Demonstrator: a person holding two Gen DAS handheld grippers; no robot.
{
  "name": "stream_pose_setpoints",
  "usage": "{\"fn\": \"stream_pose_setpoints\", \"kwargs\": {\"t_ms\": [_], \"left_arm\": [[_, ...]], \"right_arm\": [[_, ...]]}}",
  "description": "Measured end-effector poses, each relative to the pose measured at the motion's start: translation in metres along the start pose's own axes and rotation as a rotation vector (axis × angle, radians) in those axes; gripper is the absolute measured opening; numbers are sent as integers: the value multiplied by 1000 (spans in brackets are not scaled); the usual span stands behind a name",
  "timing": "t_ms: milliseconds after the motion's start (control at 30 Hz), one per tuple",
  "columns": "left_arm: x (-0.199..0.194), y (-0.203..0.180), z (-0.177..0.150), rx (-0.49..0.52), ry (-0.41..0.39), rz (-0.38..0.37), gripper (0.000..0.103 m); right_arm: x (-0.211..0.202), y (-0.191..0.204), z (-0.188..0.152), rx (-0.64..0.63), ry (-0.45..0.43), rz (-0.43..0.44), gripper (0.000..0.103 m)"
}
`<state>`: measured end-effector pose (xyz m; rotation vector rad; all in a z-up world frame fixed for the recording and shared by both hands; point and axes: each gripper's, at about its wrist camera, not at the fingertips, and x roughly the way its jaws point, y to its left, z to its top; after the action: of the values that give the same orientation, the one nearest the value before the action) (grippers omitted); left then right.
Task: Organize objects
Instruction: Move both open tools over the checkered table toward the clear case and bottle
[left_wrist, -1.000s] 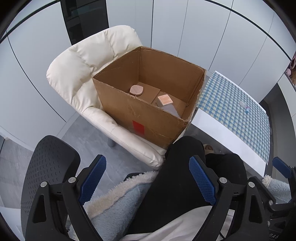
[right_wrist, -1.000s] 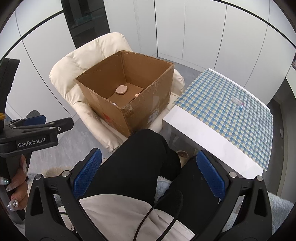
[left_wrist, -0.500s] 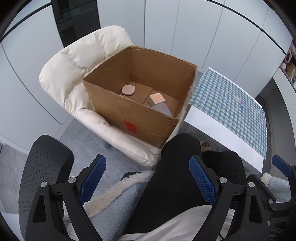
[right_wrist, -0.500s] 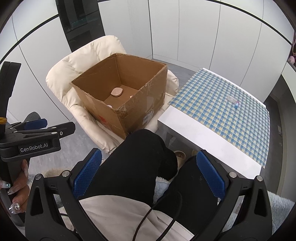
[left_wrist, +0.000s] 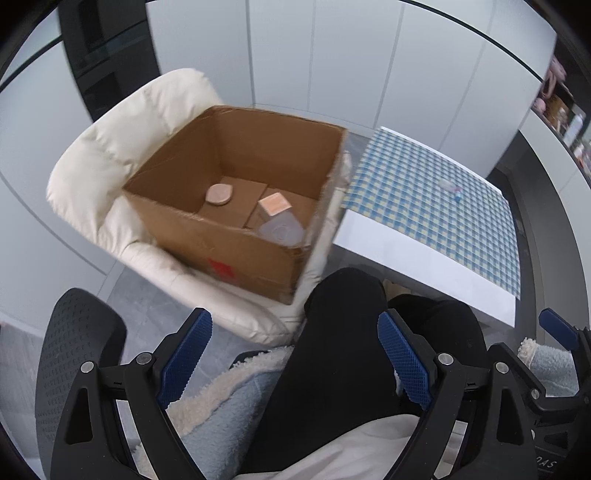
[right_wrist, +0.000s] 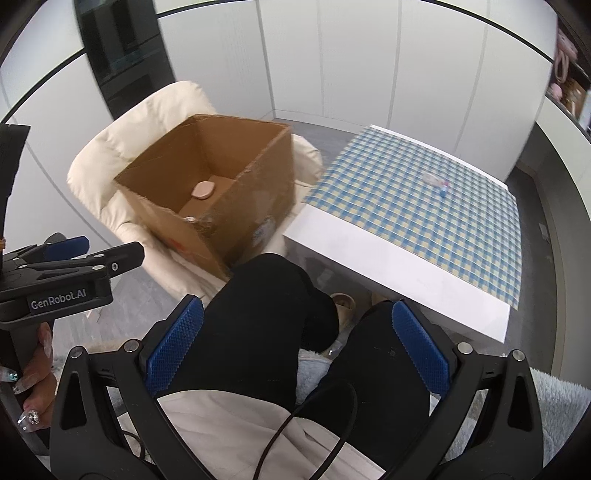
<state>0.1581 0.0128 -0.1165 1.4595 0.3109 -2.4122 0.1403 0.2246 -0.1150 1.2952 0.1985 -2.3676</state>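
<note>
Even, bright diffuse light; soft shadows. Fisheye bends edges, dark corners. Box (left_wrist: 236, 206) and chair (left_wrist: 122, 177) motion-blurred.

White low surface (right_wrist: 388, 254) at right, its top covered by a blue-and-cream checked cloth (right_wrist: 413, 206). One small clear item with blue and pink parts (right_wrist: 439, 183) lies on the cloth near the far right corner; its kind cannot be told. Just left of the surface, a cream padded armchair (left_wrist: 99, 173) stands on the grey floor (left_wrist: 147, 291). On its seat sits an open cardboard box (left_wrist: 221, 251), upright, its right side close to the surface's near left corner.
</note>
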Motion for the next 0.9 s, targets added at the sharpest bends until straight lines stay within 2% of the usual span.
{"fn": "stream_pose_setpoints", "kwargs": {"t_ms": [600, 900], "left_arm": [[22, -98, 15, 189, 23, -96, 92], [34, -128, 21, 231, 37, -126, 92]], "right_arm": [[-17, -114, -33, 274, 18, -183, 103], [-20, -155, -44, 359, 36, -243, 103]]}}
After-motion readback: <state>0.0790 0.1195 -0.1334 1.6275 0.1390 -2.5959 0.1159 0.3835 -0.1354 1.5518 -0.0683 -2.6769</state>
